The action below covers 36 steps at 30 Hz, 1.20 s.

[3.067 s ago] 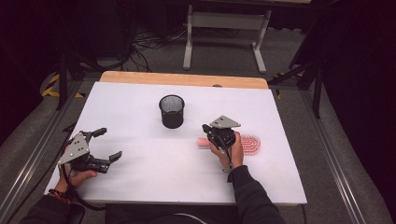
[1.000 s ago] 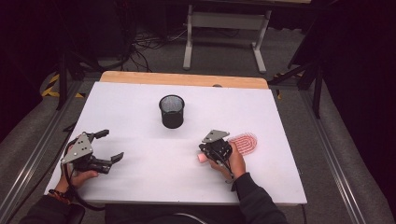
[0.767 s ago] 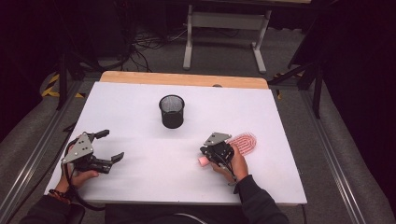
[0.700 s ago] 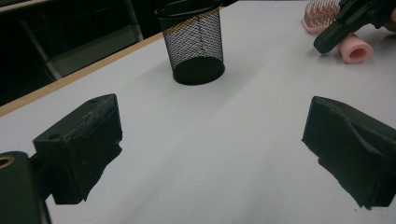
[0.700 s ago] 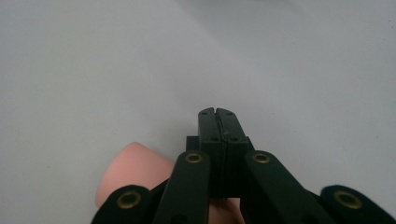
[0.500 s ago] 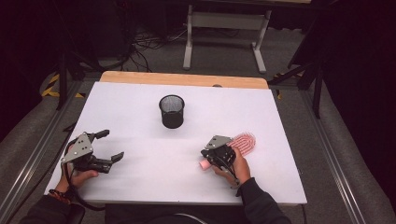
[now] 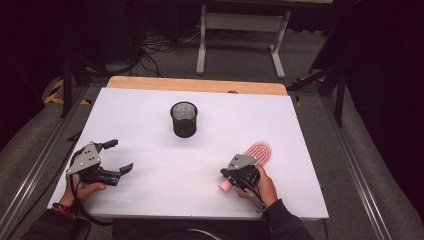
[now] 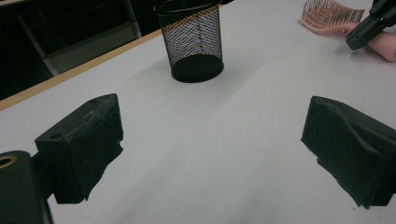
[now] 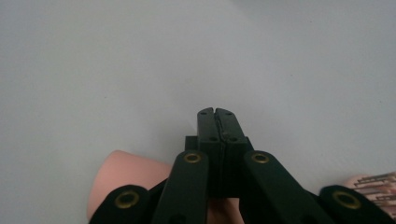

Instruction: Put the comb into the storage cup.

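The pink hairbrush [image 7: 251, 159] lies flat on the white worktop [image 7: 150, 105], right of centre, and its handle end now pokes out nearer you than three seconds ago. Your right tool [image 7: 231, 179] sits over that handle, jaws pressed together with nothing pinched, so you seem to be nudging it rather than lifting. The left tool [image 7: 116, 158] rests spread, near left. The mesh cup [image 7: 184, 119] stands well apart, farther back.
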{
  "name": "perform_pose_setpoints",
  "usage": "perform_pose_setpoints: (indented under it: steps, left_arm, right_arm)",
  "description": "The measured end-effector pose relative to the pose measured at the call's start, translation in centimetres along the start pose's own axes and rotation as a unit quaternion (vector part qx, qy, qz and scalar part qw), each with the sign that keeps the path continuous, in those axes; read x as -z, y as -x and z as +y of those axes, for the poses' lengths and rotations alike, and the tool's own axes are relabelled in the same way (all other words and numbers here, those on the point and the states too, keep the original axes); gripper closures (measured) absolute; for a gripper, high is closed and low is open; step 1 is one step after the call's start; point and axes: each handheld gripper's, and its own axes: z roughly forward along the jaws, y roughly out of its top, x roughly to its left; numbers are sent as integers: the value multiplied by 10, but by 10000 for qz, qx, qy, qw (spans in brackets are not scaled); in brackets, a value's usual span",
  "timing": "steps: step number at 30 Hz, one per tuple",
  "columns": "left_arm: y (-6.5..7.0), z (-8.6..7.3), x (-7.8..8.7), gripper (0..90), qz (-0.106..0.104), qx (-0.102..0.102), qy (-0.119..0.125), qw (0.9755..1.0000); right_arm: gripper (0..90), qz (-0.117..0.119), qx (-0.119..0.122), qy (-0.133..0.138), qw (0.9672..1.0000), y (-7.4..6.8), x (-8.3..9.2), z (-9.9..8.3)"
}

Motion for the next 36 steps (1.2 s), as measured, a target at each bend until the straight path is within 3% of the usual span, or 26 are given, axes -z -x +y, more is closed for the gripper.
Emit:
perform_pose_setpoints:
  steps: [20,25,33,36]
  left_arm:
    - [0,0,-1,60,-7,-20,-64,10000]
    - [0,-1,-2,60,-19,9,-88,10000]
    - [0,-1,-2,64,-2,9,-119,9999]
    - [0,-1,-2,64,-5,-2,-124,9999]
  right_arm:
    - [886,177,10,-137,9997,4,25,-23]
    - [889,192,176,-250,9993,4,31,-27]
    - [899,142,233,-297,9992,4,39,-35]
    - [899,-3,261,-399,9989,7,42,-38]
